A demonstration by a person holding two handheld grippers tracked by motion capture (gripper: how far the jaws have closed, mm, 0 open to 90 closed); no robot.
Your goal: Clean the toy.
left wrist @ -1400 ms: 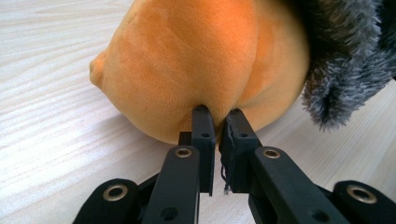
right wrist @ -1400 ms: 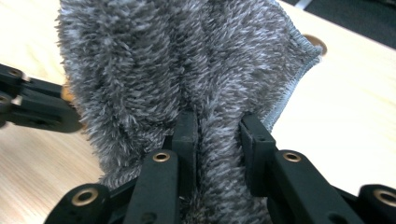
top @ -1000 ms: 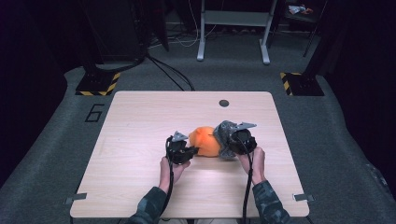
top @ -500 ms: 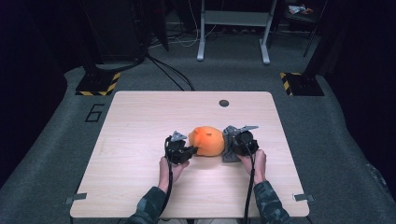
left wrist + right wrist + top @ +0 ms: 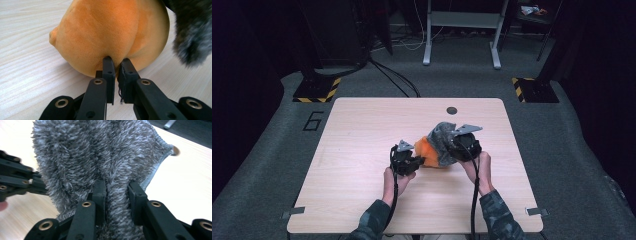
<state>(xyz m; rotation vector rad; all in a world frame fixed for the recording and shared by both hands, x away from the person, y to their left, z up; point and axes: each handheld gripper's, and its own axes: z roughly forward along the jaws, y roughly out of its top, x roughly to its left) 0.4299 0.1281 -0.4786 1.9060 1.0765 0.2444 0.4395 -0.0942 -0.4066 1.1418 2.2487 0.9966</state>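
A rounded orange plush (image 5: 427, 150) lies on the wooden table (image 5: 362, 130) between my two grippers. My left gripper (image 5: 414, 161) is shut on a pinch of the plush's fabric, seen close in the left gripper view as the orange plush (image 5: 107, 32) with the left gripper (image 5: 117, 62) nipped into its near side. A grey fuzzy cloth (image 5: 443, 136) hangs over the plush's right side. My right gripper (image 5: 453, 146) is shut on that cloth and holds it raised. In the right gripper view the grey cloth (image 5: 100, 152) bunches between the jaws of the right gripper (image 5: 117, 187).
A small round hole (image 5: 452, 110) sits near the table's far edge. Beyond the table are a white metal frame (image 5: 462, 30), cables and two black-and-yellow striped blocks (image 5: 317, 90) on the grey floor. The table's left half is bare wood.
My right gripper has risen and carried the grey cloth up and over the right side of the orange plush. The left gripper has stayed put.
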